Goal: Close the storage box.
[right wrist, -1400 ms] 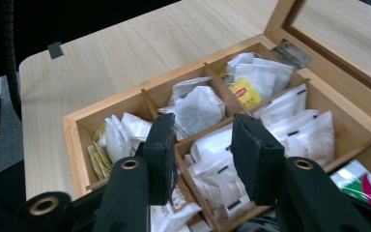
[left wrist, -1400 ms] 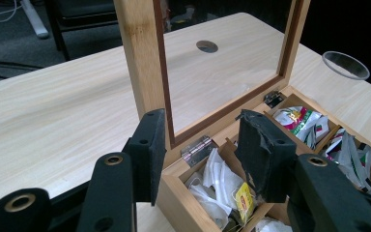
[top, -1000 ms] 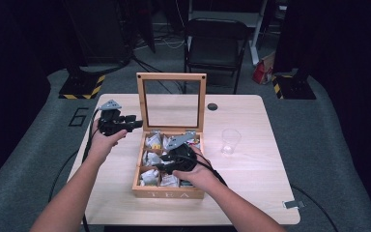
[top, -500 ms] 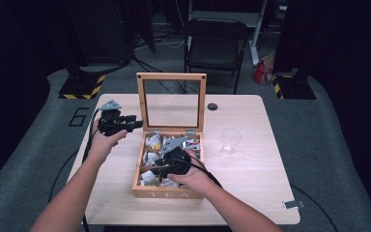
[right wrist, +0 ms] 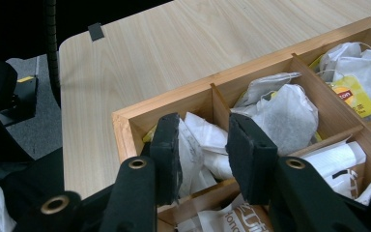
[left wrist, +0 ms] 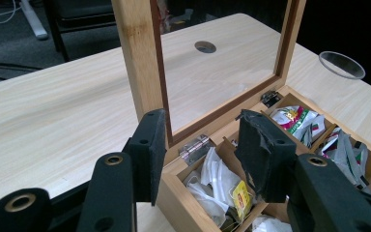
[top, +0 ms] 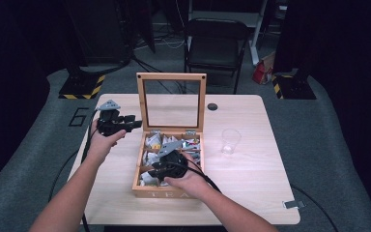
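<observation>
Wooden tea box (top: 140,186) sits at the table's near-centre, its glass lid (top: 171,101) standing upright on the far hinges. Compartments are stuffed with tea bags.

Our right gripper (top: 160,170) is down over the box's near-left corner. In the right gripper view its jaws straddle a white tea bag (right wrist: 200,145) lying in the corner compartment. They have just been closing, with the bag between them. The left pad (right wrist: 166,154) looks to be against the paper; the other pad shows a gap. We judge this no firm pinch yet, jaws at a middling, narrowing gap.

Key relation: the bag lies directly ahead of and between the right jaws, just inside the corner where the front wall meets the left wall. It looks crumpled, so we cannot call its long axis. Its neighbour, a larger bag (right wrist: 282,116), sits one compartment over, past the divider.

Our left gripper (top: 125,124) hovers off the box's left side, near the lid's hinge edge, jaws partly apart on nothing. In the left gripper view the lid post (left wrist: 140,58) rises beyond the jaws. The right hand is clearly the nearer one for the pick.

A clear plastic cup (top: 230,141) stands to the right of the box, apart from it.
</observation>
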Motion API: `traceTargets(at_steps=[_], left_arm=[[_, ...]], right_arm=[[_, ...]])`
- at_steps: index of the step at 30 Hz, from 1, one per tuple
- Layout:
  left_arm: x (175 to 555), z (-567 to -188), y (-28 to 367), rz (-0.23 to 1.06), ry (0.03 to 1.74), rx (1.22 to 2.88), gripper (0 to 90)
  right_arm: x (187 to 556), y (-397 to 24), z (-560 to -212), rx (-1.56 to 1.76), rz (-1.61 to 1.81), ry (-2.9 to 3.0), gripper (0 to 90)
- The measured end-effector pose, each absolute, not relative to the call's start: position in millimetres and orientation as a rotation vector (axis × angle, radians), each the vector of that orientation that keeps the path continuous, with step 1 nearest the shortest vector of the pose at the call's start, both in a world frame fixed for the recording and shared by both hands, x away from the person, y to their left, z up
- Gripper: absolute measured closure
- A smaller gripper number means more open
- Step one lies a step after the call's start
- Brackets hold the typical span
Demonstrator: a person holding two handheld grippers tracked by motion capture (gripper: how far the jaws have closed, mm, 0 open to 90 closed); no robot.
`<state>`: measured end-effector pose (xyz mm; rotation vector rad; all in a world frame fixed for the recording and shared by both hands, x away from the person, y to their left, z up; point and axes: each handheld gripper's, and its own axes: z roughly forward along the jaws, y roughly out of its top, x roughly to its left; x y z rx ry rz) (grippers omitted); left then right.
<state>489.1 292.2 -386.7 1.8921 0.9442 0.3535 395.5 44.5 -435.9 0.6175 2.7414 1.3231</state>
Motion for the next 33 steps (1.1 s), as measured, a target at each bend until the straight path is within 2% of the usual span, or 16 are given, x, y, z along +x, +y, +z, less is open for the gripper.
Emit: traceTargets(at_steps=[12,20,29,31,33], left_arm=[[490,-387,294,0.356,0.944,1.887,53.2],[489,-386,296,0.354,0.944,1.887,53.2],[489,-386,296,0.355,0.950,1.879,53.2],[489,-386,296,0.354,0.951,1.880,53.2],[489,-386,296,0.356,0.948,1.883,53.2]], right_arm=[[396,51,-442,0.615,1.313,2.755,70.2],[397,54,-446,0.636,1.289,2.780,70.5],[398,54,-449,0.639,1.275,2.811,79.3],[398,54,-449,0.633,1.277,2.823,85.3],[397,54,-448,0.627,1.276,2.827,87.5]])
